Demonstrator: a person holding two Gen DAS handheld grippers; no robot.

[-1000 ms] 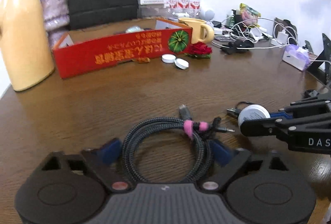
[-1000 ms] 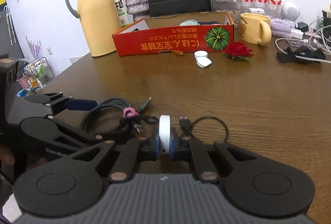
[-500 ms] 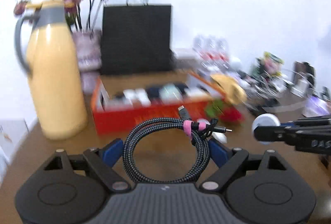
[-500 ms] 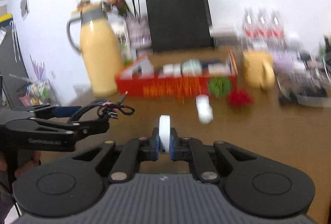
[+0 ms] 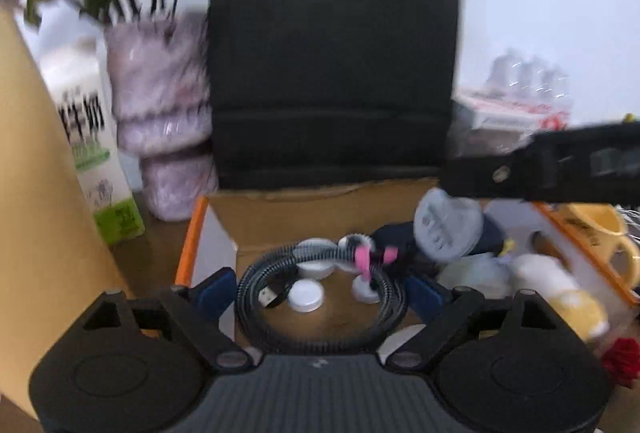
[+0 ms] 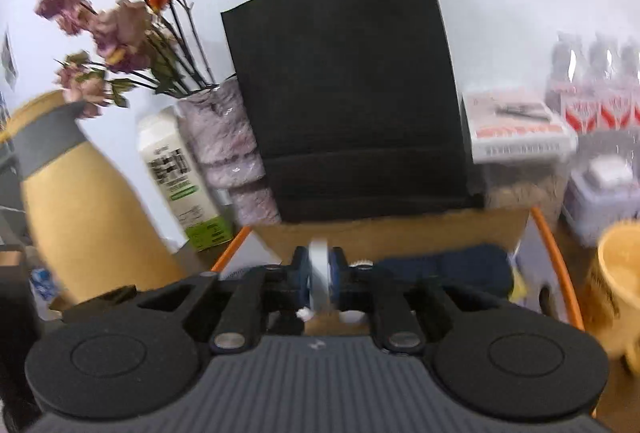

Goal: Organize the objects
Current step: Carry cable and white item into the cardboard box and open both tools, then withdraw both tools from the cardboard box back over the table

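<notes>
Drop-off step: left gripper [image 5: 320, 283] clamped wide on the coiled cable [image 5: 320, 297] over the box [image 5: 320, 207], right gripper [image 6: 319, 277] jaws opening with the white disc [image 6: 319, 279] between them above the box; next, probably let both fall inside.

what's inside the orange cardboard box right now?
Inside the orange cardboard box: small white round caps, a dark navy item, a white-and-yellow object. The left claw's coiled black braided cable covers part of the floor.
</notes>
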